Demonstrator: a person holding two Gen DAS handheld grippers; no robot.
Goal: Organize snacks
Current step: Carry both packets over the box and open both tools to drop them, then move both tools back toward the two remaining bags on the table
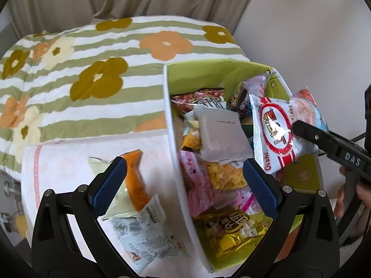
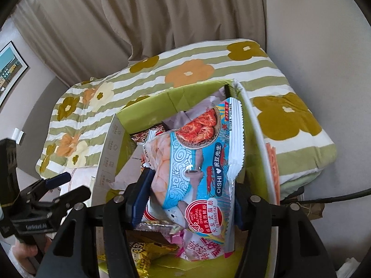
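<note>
My right hand-held gripper [image 2: 187, 192] pinches the Oishi shrimp-snack bag [image 2: 197, 162], held above the green box [image 1: 208, 74], which is crowded with packets. My left hand-held gripper [image 1: 183, 183] is spread wide, straddling the box's white near wall. An orange packet [image 1: 135, 180] lies outside on the pink cloth [image 1: 69, 162], beside the floral quilt [image 1: 81, 58].

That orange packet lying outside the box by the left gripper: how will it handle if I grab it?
The orange packet looks like a thin, flat pouch, so probably light and floppy. Its film seems glossy and may slip between the pads. It lies against a pale packet, which might drag along. The left gripper is open.
</note>
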